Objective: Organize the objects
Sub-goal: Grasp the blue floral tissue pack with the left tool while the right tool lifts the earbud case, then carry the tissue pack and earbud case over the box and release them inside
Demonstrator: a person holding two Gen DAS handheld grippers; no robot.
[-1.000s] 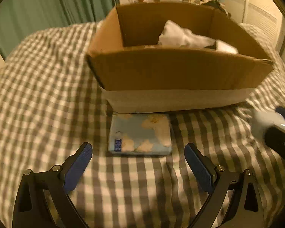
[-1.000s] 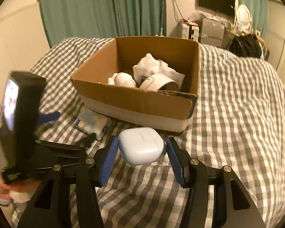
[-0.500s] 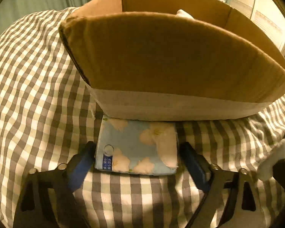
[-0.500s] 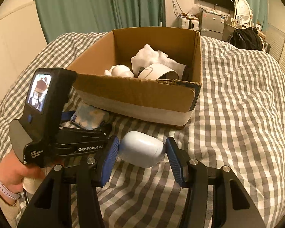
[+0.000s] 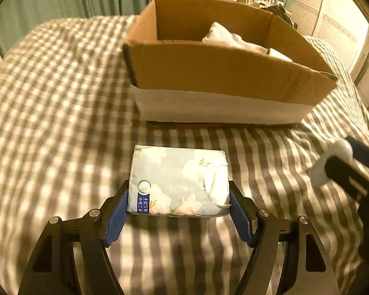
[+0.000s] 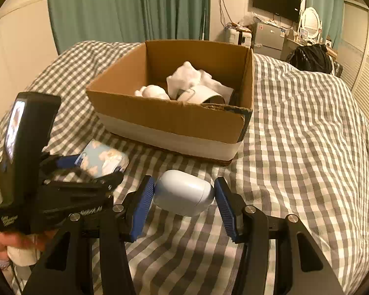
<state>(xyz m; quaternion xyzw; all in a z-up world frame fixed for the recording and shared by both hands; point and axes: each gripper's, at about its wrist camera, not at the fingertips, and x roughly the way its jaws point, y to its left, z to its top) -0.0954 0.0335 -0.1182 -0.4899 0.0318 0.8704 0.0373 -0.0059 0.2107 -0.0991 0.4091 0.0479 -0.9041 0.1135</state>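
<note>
My left gripper (image 5: 178,211) is shut on a light-blue floral tissue pack (image 5: 178,180) and holds it above the checked bedspread, in front of the cardboard box (image 5: 223,73). The pack also shows in the right wrist view (image 6: 102,157), between the left gripper's blue pads (image 6: 66,161). My right gripper (image 6: 183,207) is shut on a white oval case (image 6: 183,193), held over the bed before the box (image 6: 174,120). The case shows blurred at the right of the left wrist view (image 5: 330,162). White items (image 6: 187,83) lie inside the box.
The box stands mid-bed on the checked bedspread (image 6: 295,147). Green curtains (image 6: 128,7) hang behind. A desk with electronics (image 6: 265,34) and a black bag (image 6: 310,59) stand at the far right.
My left gripper closed on the tissue pack and lifted it back from the box wall. My right gripper kept its hold on the white case and shifted slightly.
</note>
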